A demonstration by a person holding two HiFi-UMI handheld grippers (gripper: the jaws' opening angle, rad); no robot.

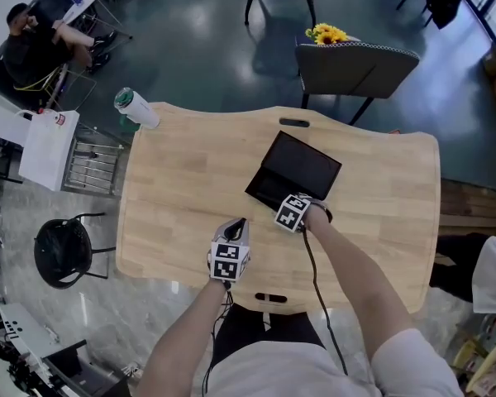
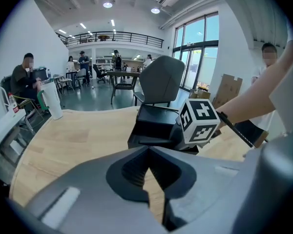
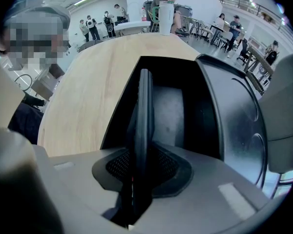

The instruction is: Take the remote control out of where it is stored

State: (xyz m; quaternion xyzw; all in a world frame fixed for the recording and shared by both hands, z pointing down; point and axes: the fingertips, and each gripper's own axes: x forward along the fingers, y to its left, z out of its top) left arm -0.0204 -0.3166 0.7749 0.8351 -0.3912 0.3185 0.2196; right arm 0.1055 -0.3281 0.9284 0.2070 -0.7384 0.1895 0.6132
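right gripper view: right gripper (image 3: 136,177) clamps remote (image 3: 143,113) edge-on in box (image 3: 229,111), so lift straight; left gripper (image 2: 145,172) closed, empty.

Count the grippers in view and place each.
2. The left gripper is over the wooden table, jaws together and empty. The right gripper is at the open black box, clamped on the remote control.

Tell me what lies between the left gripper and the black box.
Nothing but bare wooden tabletop: the head view shows an empty stretch of wood between the left gripper and the black box.
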